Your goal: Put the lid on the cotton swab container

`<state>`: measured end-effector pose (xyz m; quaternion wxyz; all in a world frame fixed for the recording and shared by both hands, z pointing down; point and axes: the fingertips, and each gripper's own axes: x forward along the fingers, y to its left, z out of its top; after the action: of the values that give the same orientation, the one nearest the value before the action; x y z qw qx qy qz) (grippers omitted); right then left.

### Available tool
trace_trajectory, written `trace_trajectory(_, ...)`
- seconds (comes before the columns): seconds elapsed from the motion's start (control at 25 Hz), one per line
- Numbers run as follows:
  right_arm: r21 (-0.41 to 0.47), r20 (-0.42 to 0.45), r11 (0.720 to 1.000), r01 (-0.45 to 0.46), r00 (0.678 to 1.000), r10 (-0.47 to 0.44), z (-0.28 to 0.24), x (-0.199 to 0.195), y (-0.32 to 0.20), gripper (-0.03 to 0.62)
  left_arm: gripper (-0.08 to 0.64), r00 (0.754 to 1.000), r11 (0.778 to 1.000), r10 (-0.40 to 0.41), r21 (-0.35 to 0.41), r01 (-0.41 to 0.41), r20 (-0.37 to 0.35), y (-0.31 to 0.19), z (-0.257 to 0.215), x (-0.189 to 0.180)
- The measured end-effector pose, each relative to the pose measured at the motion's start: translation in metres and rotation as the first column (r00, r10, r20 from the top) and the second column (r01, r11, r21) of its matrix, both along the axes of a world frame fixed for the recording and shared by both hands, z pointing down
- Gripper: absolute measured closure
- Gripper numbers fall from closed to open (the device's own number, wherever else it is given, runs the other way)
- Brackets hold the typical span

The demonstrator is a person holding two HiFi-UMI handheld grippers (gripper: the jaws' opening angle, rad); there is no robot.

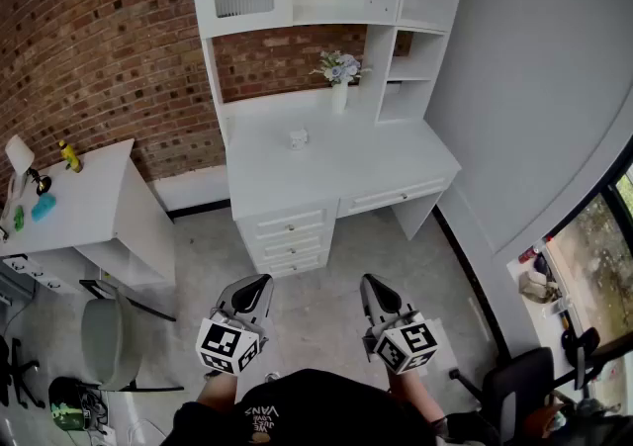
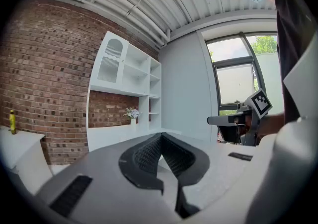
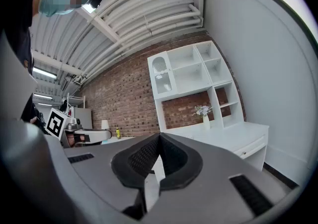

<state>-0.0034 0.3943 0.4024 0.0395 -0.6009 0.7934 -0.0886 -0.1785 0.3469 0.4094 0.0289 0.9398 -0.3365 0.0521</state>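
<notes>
Well back from desk (image 1: 341, 169), left gripper (image 1: 261, 283) and right gripper (image 1: 372, 283) held roughly level, abreast (both closed, empty).

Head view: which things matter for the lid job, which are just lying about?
Job: small white item on the desk, probably the swab container, too small to confirm; left tongs, right tongs, both shut, empty.
Lying about: flower vase; yellow bottle; lamp; grey chair.

A white desk with tall shelving (image 1: 346, 162) stands against a red brick wall (image 1: 99, 39); grey floor (image 1: 316, 291), bright window (image 2: 233, 81).
</notes>
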Motion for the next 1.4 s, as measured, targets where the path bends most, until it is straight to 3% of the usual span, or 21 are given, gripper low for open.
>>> trace_trajectory(0.2, 0.011, 0.041, 1.000, 0.025, 0.999, -0.026, -0.002, 0.007, 0.000, 0.598, 0.554, 1.000, 1.000, -0.005, 0.003, 0.005, -0.012, 0.004, 0.001, 0.010)
trace_trajectory(0.6, 0.027, 0.009, 0.995, 0.093, 0.996, -0.093, 0.007, 0.029, 0.003, 0.598, 0.550, 0.999, 1.000, -0.003, 0.005, 0.003, -0.036, 0.020, 0.008, 0.042)
trace_trajectory(0.68, 0.035, 0.031, 0.994, 0.102, 0.994, -0.103, 0.008, 0.032, 0.002, 0.598, 0.509, 0.999, 1.000, -0.011, -0.010, 0.011, -0.039, 0.020, 0.012, 0.046)
trace_trajectory(0.72, 0.034, 0.040, 0.994, 0.103, 0.994, -0.104, 0.008, 0.034, 0.000, 0.558, 0.481, 0.999, 1.000, -0.010, -0.018, 0.009, -0.036, 0.019, 0.014, 0.047)
trace_trajectory(0.76, 0.032, 0.045, 0.994, 0.103, 0.993, -0.105, 0.009, 0.034, -0.001, 0.462, 0.472, 1.000, 1.000, -0.006, -0.026, 0.005, -0.031, 0.017, 0.016, 0.048)
trace_trajectory(0.8, 0.030, 0.047, 0.994, 0.105, 0.993, -0.106, 0.011, 0.035, -0.003, 0.419, 0.465, 1.000, 0.999, -0.002, -0.033, 0.001, -0.024, 0.015, 0.019, 0.050)
trace_trajectory(0.84, 0.025, 0.044, 0.994, 0.104, 0.993, -0.105, 0.013, 0.037, -0.005, 0.419, 0.454, 1.000, 0.999, 0.001, -0.038, -0.002, -0.019, 0.012, 0.021, 0.051)
trace_trajectory(1.12, -0.016, -0.003, 0.997, 0.079, 0.997, -0.079, 0.029, 0.043, -0.043, 0.417, 0.414, 1.000, 0.998, 0.013, -0.064, -0.013, -0.010, -0.030, 0.033, 0.050)
trace_trajectory(1.4, -0.041, 0.002, 0.998, 0.042, 0.999, -0.042, 0.037, 0.039, -0.112, 0.411, 0.413, 0.999, 0.996, 0.046, -0.074, -0.047, -0.019, -0.110, 0.040, 0.048)
